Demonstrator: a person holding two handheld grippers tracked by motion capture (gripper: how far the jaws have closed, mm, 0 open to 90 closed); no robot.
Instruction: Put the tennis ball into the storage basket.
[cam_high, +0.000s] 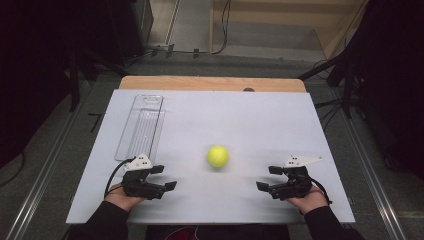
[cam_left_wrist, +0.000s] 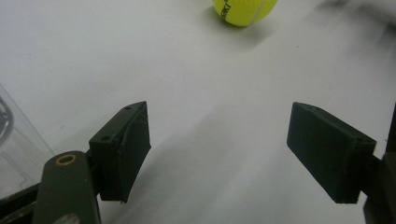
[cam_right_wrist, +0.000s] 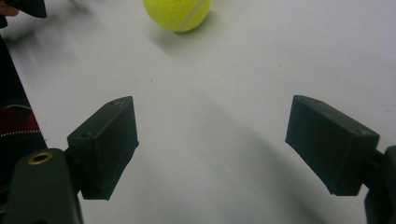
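**Ball mid-table, both grippers wide open and empty**

Currently one tennis ball (cam_high: 218, 156) sits on the white table (cam_high: 260, 120), near centre, between the two grippers and a bit farther from the person than both. It is round, so no long axis; in the right gripper view its seam runs diagonally.

Left gripper (cam_high: 161, 177): jaws spread wide, holding nothing, aimed inward toward the ball. Right gripper (cam_high: 266, 178): same, wide apart, empty, also aimed inward. Both are well apart from the ball, with bare table in between and nothing blocking either path.

One clear plastic tray (cam_high: 141, 127) lies at far left, long axis running away from the person, just beyond the left gripper and well apart from the ball.
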